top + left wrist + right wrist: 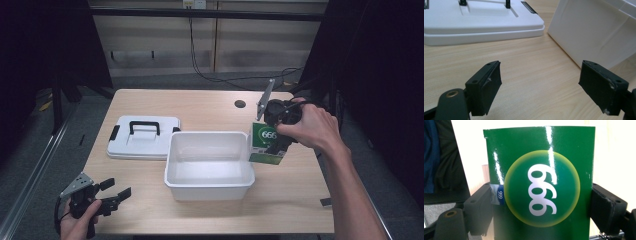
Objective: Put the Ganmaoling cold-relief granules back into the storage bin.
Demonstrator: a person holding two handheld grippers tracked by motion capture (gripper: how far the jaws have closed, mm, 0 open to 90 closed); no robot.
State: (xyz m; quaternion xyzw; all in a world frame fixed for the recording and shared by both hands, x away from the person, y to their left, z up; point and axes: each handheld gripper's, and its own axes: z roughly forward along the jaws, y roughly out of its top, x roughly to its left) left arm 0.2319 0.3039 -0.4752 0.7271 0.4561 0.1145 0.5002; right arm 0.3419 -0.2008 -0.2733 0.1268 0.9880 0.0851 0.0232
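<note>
Table: light wood, everything sits on it.

White bin: open-topped, centre of the table, standing upright. Inside looks bare — plain white floor and walls, nothing lying in it. In the left gripper view its outer wall fills the upper right, just past the right-hand jaw.

Lid: white, flat on the table just left of the bin, black handle on top and a black latch on each short side. Not on the bin. In the left gripper view its rim runs across the top left.

Green box: glossy, white "666" in a yellow-rimmed circle on the face. It sits at the bin's right outer wall, outside the bin, touching or nearly touching — cannot tell which. Long axis roughly vertical, leaning slightly; the printed face points toward the high camera. Whether its lower edge rests on the table or hangs just above it is not clear. In the right gripper view the box stands lengthwise up the frame, and the digits read turned on their side.

Right gripper: clamped on the green box, one jaw on each long side edge, pads pressed against it, the person's hand wrapped around the gripper body.

Left gripper: near-left corner of the table, well apart from the bin and lid, jaws spread wide with bare wood between them, holding nothing. Pads show scuffs.
</note>
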